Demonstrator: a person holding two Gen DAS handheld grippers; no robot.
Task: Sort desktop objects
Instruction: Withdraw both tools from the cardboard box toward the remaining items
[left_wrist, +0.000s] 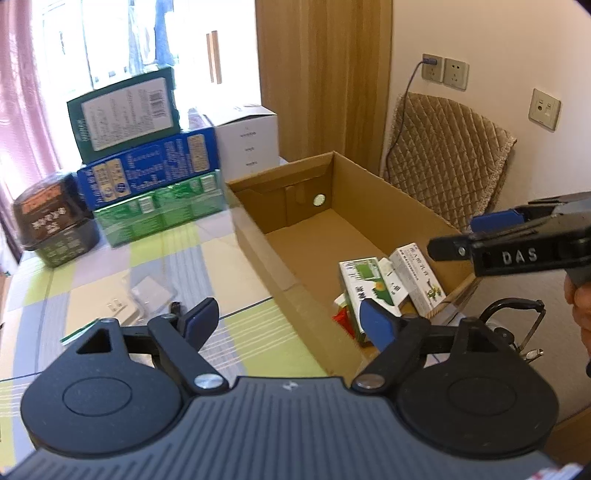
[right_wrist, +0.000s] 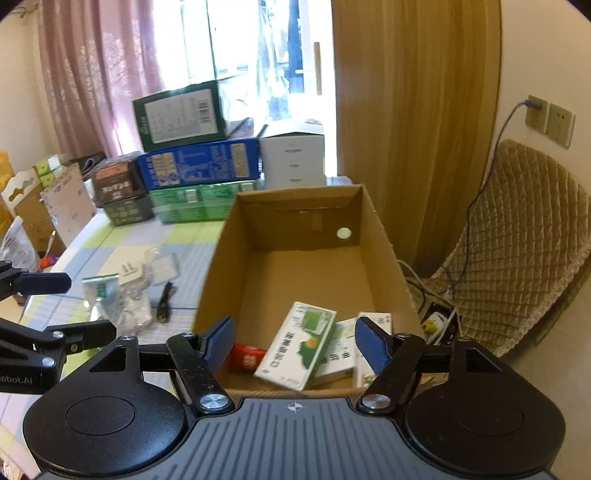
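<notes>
An open cardboard box (left_wrist: 258, 229) (right_wrist: 218, 266) stands on the checked tablecloth. At its near end lie a green-and-white carton (left_wrist: 365, 284) (right_wrist: 295, 347), a white carton (left_wrist: 417, 277) and a red packet (right_wrist: 247, 356). My left gripper (left_wrist: 288, 319) is open over the box's near left wall, with nothing between its fingers. My right gripper (right_wrist: 295, 341) is open above the cartons and touches none of them. Each gripper shows in the other's view: the right (left_wrist: 452, 236) over the box's right side, the left (right_wrist: 92, 305) over the table. Clear bags of small parts (right_wrist: 129, 295) and a black cable (right_wrist: 164, 299) lie left of the box.
Stacked green and blue cartons (left_wrist: 147, 147), a dark box (left_wrist: 51, 221) and a white box (left_wrist: 247, 144) line the table's far side. A chair with a quilted cover (left_wrist: 450, 166) stands right of the table. A power strip (right_wrist: 436, 321) with cables lies on the floor.
</notes>
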